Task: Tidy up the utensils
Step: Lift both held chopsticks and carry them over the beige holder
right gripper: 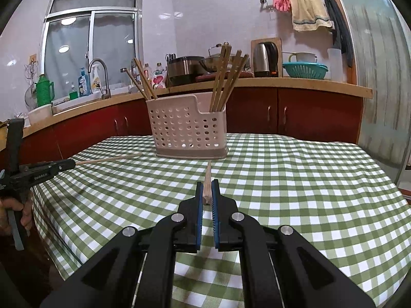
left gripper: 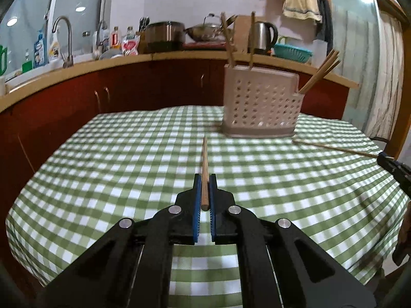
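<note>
The chopstick in my left gripper (left gripper: pixel 205 179) is a round wooden stick (left gripper: pixel 204 164), clamped between the blue pads (left gripper: pixel 197 192) so that its blunt end shows just behind them and its thin end points ahead over the table toward the utensil holder (left gripper: pixel 259 107). My right gripper (right gripper: pixel 207 187) is closed tight on a second chopstick (right gripper: pixel 207 179), a squarer one, which also points forward at the holder's base and stops short of it. From the right wrist view my left gripper shows at the left edge, its stick lying nearly level above the cloth with the tip near the holder's left side; from the left wrist view my right gripper shows at the right edge in the same fashion. Both sticks are clear of the cloth as far as I can tell. The holder is a pale perforated plastic caddy standing upright at the far middle of the table, with a taller compartment on one side and a lower one on the other; several chopsticks (right gripper: pixel 227 77) stand leaning in each. The table wears a green and white checked tablecloth (right gripper: pixel 295 192). Behind it runs a counter with red cabinet doors (right gripper: pixel 308 113), carrying a kettle (right gripper: pixel 264 59), a teal colander (right gripper: pixel 305 70), pots, bottles and a tap (right gripper: pixel 99 77) by the window. Towels (right gripper: pixel 308 10) hang from a rail on the wall.
</note>
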### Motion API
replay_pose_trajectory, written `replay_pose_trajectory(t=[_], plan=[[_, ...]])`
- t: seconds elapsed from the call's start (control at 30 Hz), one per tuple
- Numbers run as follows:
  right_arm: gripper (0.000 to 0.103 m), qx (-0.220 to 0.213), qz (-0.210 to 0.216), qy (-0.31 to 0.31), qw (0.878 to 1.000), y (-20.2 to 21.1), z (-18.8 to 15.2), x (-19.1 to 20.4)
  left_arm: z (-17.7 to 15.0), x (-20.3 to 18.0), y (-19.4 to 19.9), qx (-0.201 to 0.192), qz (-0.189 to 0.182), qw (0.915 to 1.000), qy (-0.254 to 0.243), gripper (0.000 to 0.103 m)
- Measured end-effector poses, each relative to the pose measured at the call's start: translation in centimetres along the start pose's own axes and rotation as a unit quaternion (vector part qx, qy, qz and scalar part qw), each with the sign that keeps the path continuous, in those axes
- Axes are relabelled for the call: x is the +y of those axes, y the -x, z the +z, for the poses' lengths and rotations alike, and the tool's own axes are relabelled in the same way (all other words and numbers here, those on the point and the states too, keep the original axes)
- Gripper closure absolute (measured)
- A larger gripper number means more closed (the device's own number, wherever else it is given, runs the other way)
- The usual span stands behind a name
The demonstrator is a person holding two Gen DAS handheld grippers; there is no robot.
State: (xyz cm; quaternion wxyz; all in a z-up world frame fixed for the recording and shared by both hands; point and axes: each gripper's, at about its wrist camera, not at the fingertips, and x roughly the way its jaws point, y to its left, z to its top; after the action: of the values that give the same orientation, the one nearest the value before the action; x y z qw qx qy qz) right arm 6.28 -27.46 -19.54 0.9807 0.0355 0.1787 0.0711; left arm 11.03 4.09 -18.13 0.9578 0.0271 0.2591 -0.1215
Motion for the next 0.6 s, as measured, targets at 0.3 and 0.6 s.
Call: replay_pose_trajectory(t=[0.3, 0.6], plan=[[0.096, -0.014, -0.002, -0.006, 1.0, 0.9, 1.3, 0.0, 2.2, -1.2, 2.3, -0.034, -0.007, 0.9993, -0.011, 0.097], [0.096, -0.038, -0.012, 0.002, 0.999, 2.6, 4.5, 1.1, 4.5, -2.0, 4.0, -0.045, -0.009, 0.9987, -0.021, 0.097]])
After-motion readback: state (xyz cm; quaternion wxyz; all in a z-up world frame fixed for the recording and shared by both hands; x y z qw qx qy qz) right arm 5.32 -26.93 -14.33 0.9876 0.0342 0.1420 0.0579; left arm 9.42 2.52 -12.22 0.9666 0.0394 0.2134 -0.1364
